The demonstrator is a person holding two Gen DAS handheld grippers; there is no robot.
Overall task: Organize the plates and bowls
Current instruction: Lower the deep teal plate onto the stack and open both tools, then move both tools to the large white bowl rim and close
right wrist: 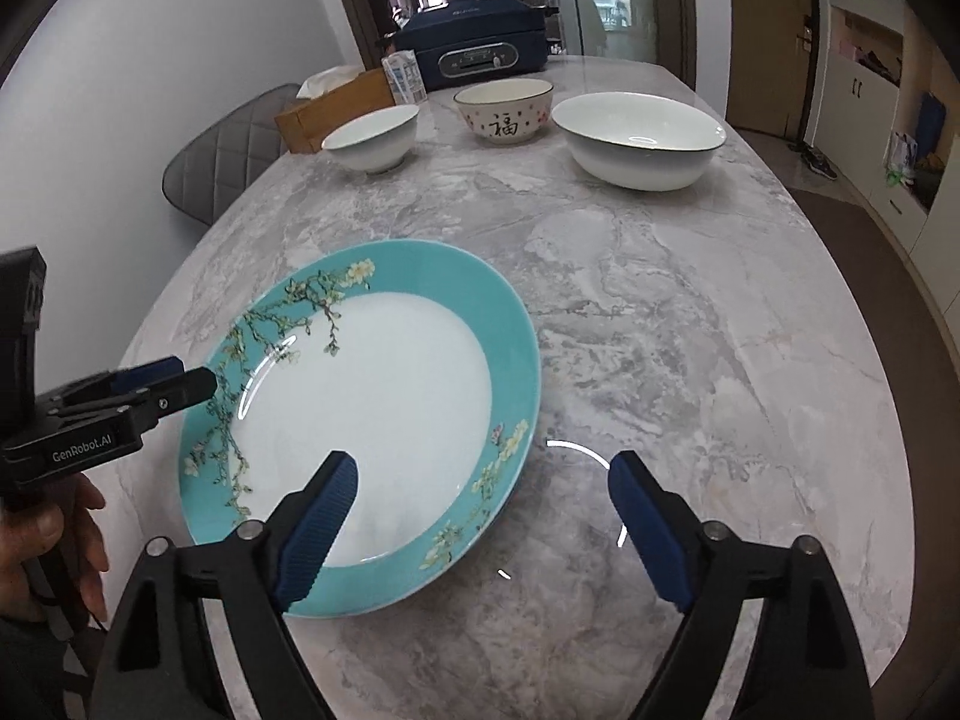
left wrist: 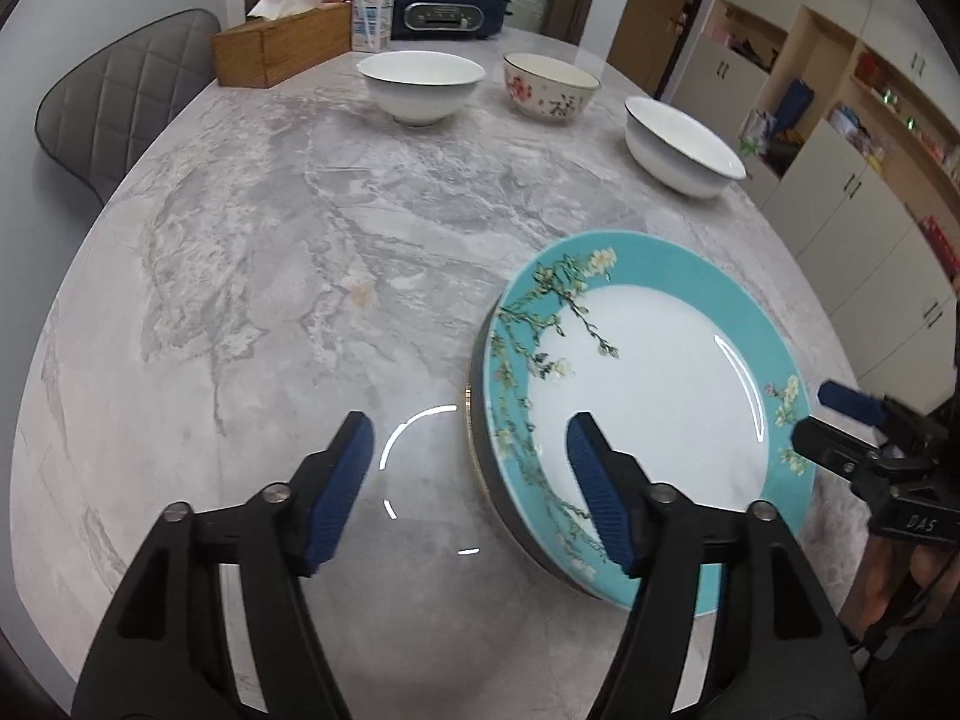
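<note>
Both the left gripper (left wrist: 468, 489) and right gripper (right wrist: 483, 531) hang spread and empty beside the teal-rimmed floral plate (right wrist: 366, 420); the three ceramic bowls at 12 o'clock (right wrist: 639, 141) remain unstacked.

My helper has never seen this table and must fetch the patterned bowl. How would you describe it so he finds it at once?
On the marble table, past the teal plate, three bowls stand in a row before the dark blue cooker. Take the middle bowl. Unlike its plain white neighbours, it is cream, with red flowers and a black Chinese character.
</note>
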